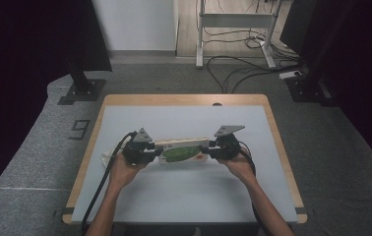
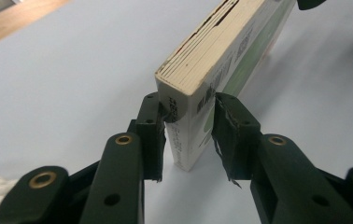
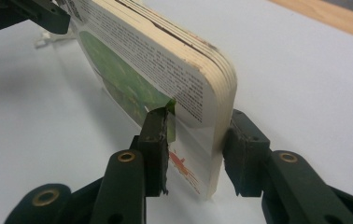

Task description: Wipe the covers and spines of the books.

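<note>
- Book stands on edge near the middle of the table, running left to right, its green cover facing the near side and leaning slightly.
- Left gripper grasps the book's left end; in the left gripper view its jaws straddle the corner of the book, both pads pressed to the covers, the left one biting just below the stacked board pages.
- Right gripper grasps the right end the same way; in the right gripper view one jaw sits on the green cover and the other behind the rounded corner of the book.
- Holding both ends likely keeps the thick board book from toppling, since it rests only on its narrow bottom edge and would fall flat if one side let go.
- Low grips near the table probably steady the base while leaving the top page edges free, which would suit opening it or standing it upright.
- Both hands come in from the near edge, wrists roughly level, so the book is held square between them.
- White cloth lies on the table just left of the left gripper, apart from the book.
- Cable trails from the left gripper toward the near edge, away from the book.
</note>
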Demonstrator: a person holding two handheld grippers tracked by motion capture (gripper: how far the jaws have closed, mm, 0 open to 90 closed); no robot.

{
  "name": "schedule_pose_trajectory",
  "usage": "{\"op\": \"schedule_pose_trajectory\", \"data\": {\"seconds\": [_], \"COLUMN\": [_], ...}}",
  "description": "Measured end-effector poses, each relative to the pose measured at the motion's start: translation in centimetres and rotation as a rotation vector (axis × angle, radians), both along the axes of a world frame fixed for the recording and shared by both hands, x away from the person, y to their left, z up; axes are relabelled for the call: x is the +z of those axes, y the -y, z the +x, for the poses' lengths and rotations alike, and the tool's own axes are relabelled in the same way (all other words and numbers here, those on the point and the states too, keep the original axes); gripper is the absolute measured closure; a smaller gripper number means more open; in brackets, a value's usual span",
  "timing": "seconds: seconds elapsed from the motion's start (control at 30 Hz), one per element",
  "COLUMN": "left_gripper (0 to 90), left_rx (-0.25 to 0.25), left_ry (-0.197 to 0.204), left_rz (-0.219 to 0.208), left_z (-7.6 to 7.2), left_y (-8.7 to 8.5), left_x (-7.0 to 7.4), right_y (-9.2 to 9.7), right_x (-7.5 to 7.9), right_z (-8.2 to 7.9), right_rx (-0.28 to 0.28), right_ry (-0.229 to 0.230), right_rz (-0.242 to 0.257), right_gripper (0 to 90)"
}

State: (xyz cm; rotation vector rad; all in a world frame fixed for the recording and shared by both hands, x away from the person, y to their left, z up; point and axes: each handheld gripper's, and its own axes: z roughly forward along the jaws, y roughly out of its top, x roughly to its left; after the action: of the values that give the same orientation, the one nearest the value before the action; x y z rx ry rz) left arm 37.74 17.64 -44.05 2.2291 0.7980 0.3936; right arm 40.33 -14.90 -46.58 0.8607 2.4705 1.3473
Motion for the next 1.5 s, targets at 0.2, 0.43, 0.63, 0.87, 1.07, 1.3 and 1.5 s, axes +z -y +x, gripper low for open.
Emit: {"op": "schedule_pose_trajectory", "data": {"seconds": [0.2, 0.43, 0.63, 0.87, 1.07, 1.3, 1.5], "left_gripper": [63.3, 62.3, 61.5, 59.9, 57.1, 51.9, 46.7], "left_rx": [0.024, 0.037, 0.022, 0.013, 0.001, -0.002, -0.001], "left_ry": [0.036, 0.048, 0.048, 0.035, 0.013, -0.008, -0.030], "left_rz": [-0.014, -0.001, 0.006, 0.009, -0.012, -0.042, -0.044], "left_z": [0.9, 1.5, 1.1, 0.5, -0.3, -1.4, -2.5], "left_y": [-0.1, -0.1, 0.0, 0.1, 0.0, 0.0, 0.2], "left_x": [0.0, -0.6, -0.5, -0.4, -0.5, -1.1, -1.6], "right_y": [-0.3, -0.9, -0.7, -0.6, -0.5, -0.5, -0.4], "right_x": [0.1, -0.4, -0.6, -0.5, -0.4, -0.4, -0.8], "right_z": [0.9, 1.6, 1.3, 0.7, 0.1, -0.8, -2.0], "right_rx": [-0.019, -0.031, -0.025, -0.012, 0.008, 0.031, 0.047], "right_ry": [0.019, 0.036, 0.028, 0.012, 0.003, -0.011, -0.018], "right_rz": [0.007, -0.003, -0.002, -0.002, 0.002, 0.001, -0.002], "right_gripper": [61.7, 61.0, 60.3, 58.3, 55.9, 51.3, 45.3]}}
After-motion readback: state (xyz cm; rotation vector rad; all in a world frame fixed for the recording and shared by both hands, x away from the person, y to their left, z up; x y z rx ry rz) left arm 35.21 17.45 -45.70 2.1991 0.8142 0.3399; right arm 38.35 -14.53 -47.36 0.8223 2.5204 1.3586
